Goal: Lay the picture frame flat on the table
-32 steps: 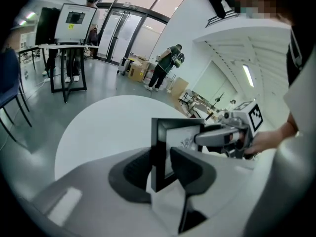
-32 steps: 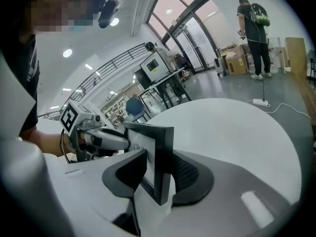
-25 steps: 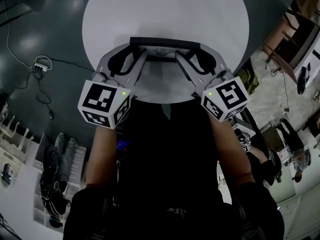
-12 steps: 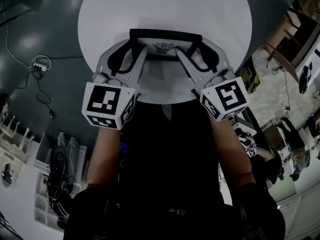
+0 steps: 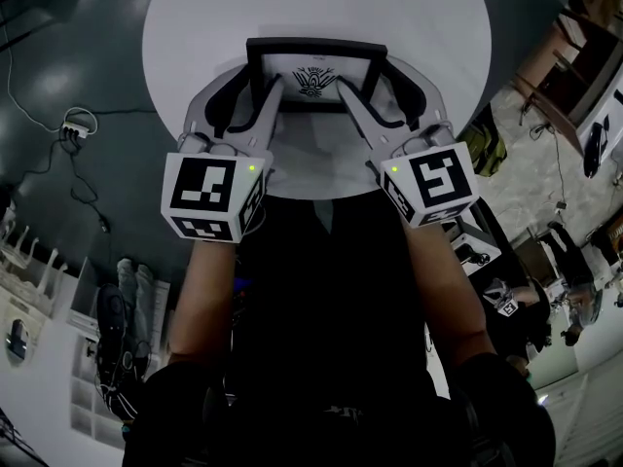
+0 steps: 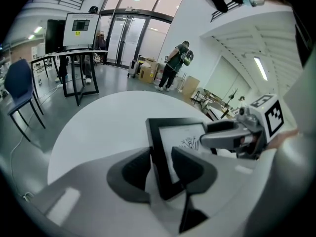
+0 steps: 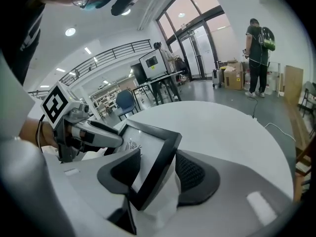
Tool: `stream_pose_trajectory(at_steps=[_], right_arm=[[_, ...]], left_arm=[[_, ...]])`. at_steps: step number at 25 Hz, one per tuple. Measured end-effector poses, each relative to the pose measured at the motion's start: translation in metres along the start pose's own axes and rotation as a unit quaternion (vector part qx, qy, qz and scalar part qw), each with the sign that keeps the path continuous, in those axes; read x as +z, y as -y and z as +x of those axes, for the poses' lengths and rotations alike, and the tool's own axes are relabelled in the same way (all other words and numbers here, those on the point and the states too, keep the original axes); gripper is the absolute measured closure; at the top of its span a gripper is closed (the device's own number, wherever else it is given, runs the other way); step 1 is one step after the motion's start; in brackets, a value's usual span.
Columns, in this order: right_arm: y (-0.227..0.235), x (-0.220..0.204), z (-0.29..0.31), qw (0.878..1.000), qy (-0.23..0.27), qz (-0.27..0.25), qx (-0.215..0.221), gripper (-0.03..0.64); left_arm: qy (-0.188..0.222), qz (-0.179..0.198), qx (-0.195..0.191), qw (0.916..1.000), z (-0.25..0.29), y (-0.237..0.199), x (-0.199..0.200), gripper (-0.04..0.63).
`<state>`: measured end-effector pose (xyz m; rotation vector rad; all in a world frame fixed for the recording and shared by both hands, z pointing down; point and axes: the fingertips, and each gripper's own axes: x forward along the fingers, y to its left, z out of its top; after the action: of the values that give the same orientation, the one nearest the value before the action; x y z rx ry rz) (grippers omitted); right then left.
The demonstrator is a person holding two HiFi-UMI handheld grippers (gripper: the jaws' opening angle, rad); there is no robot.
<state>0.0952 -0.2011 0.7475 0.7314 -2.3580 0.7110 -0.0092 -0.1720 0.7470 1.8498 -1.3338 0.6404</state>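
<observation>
The left gripper point(image 5: 261, 84) straddles the frame's point(image 5: 313, 66) left side. Its jaws are opening around the black rim, apparently to release it, since the frame seems to lie face up near the table's point(image 5: 321, 8) near edge. The right gripper point(image 5: 375, 78) straddles the right side, its jaws opening too; the frame is black-rimmed and white inside, with a small dark emblem.

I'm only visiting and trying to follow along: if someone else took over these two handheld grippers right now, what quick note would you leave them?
Left gripper: jaws opening, the left side of the picture frame between them.
Right gripper: jaws opening, the frame's right side between them.
Frame: face up on the round white table, flat or nearly so.
Done: frame seems laid down.
Left: let go fully, draw both grippers back, check it rests flat.
</observation>
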Motion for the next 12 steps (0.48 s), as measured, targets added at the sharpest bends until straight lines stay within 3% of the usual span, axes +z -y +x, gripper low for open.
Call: stream_pose_trajectory(at_steps=[12], right_arm=[[0.0009,-0.0013,0.0026,1.0,-0.009,-0.002,-0.023,0.374]], left_arm=[[0.0,0.039,0.035,0.9986,-0.0007,-0.0013,0.0029,0.449]])
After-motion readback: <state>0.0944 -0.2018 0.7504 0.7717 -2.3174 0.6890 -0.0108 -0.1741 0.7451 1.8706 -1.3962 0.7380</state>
